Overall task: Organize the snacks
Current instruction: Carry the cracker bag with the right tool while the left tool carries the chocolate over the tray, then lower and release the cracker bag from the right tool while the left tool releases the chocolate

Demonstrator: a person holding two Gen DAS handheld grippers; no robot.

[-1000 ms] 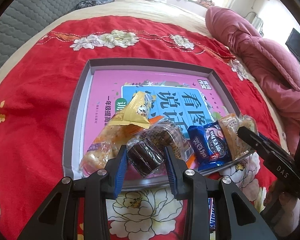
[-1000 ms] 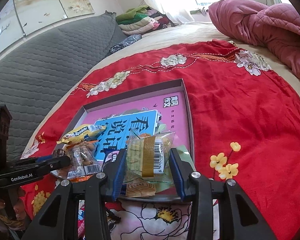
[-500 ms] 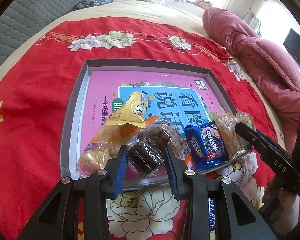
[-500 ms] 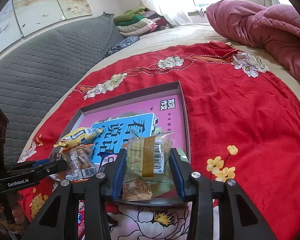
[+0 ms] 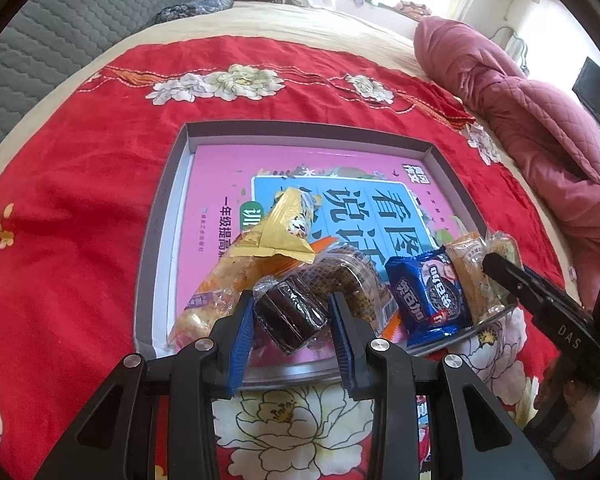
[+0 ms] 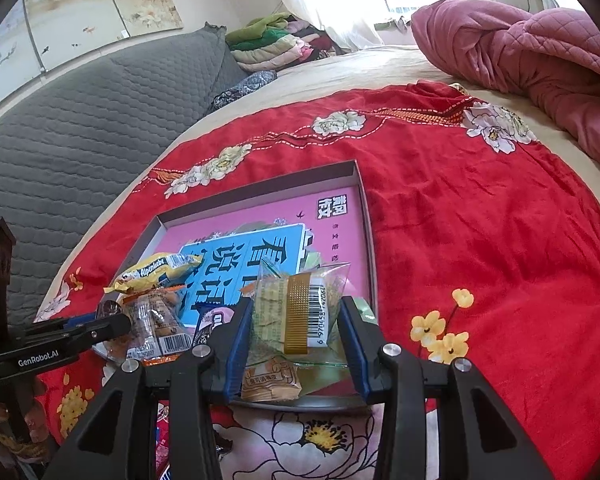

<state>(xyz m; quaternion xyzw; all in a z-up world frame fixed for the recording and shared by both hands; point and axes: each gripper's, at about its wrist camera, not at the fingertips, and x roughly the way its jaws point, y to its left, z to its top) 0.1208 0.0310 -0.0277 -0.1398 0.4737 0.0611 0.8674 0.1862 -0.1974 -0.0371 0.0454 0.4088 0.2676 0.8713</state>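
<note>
brownie (image 5: 291, 317) clamped between left gripper (image 5: 292, 332) pads

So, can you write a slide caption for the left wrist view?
Left hand-held gripper holds a dark cake over the snack row in the grey tray.

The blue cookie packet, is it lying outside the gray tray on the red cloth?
No, the blue cookie packet lies inside the gray tray, near its front edge among other snacks.
</note>
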